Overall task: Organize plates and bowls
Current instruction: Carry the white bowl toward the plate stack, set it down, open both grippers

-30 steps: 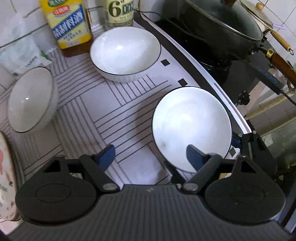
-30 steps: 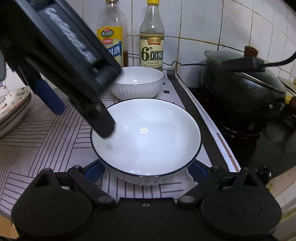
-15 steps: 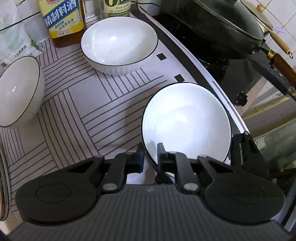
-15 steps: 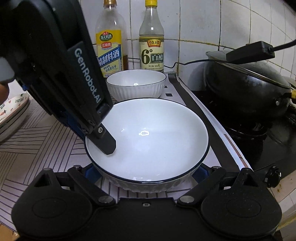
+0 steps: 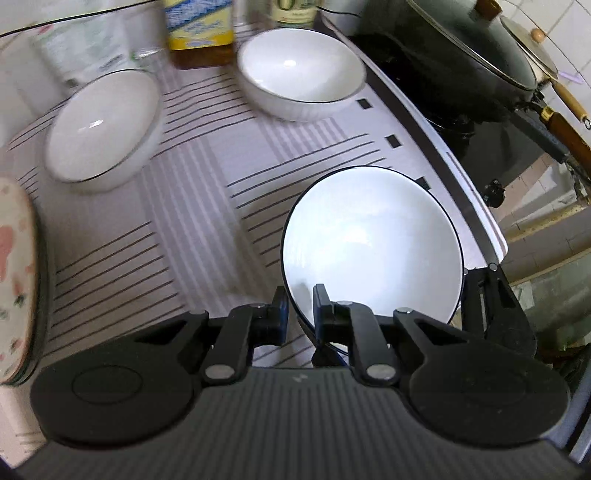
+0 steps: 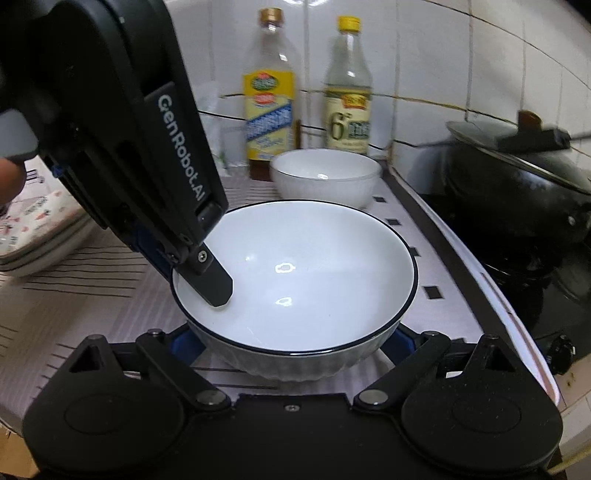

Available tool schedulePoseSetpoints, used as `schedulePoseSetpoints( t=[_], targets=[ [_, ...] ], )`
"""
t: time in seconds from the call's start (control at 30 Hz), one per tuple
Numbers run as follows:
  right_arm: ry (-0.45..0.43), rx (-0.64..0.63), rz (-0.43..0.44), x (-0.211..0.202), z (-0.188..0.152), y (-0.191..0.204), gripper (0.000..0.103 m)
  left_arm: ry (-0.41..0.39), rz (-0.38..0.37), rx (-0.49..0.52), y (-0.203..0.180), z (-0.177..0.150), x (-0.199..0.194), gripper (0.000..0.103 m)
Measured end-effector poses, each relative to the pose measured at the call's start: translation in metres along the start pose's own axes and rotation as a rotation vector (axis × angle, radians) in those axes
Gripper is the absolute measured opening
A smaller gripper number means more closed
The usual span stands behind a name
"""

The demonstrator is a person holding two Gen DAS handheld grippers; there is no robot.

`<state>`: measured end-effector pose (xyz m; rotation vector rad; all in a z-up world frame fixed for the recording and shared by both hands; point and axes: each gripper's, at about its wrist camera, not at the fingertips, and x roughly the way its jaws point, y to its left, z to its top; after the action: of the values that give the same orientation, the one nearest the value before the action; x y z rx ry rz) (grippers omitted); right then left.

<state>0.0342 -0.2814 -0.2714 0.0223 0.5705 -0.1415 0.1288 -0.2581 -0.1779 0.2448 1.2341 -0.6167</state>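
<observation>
Three glossy white bowls we see on the striped countertop (image 5: pixel 207 206): the near bowl (image 5: pixel 373 243), round and dark-rimmed with a ribbed outer wall, sits by the counter's stove-side edge, a second bowl (image 5: pixel 301 70) at the back edge, a third bowl (image 5: pixel 103 125) toward the left. Our left gripper (image 5: pixel 300 308) is pinched on the near bowl's rim, one black finger (image 6: pixel 212 282) inside. Our right gripper (image 6: pixel 291 341) stands spread, blue pads flanking the bowl; contact unclear.

Labels on the yellow-labelled glass bottle (image 5: pixel 199 26) are just motion smear, and the floral stacked plates (image 5: pixel 14 280) get chopped by the frame edge.
</observation>
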Motion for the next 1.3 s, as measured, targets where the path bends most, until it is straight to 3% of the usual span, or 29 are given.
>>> schedulePoseSetpoints(
  t=[0.37, 0.83, 1.3],
  targets=[
    [-0.054, -0.126, 0.108, -0.016, 0.015, 0.055, 0.097, -0.063, 0.04, -0.135, 0.055, -0.032, -0.037, 0.012],
    [-0.032, -0.23, 0.228, 0.011, 0.018, 0.089, 0.097, -0.028, 0.113, -0.218, 0.104, -0.042, -0.023, 0.012],
    [0.021, -0.245, 0.27, 0.04, 0.023, 0.094, 0.097, 0.0, 0.108, -0.261, 0.119, -0.039, -0.009, 0.014]
  ],
)
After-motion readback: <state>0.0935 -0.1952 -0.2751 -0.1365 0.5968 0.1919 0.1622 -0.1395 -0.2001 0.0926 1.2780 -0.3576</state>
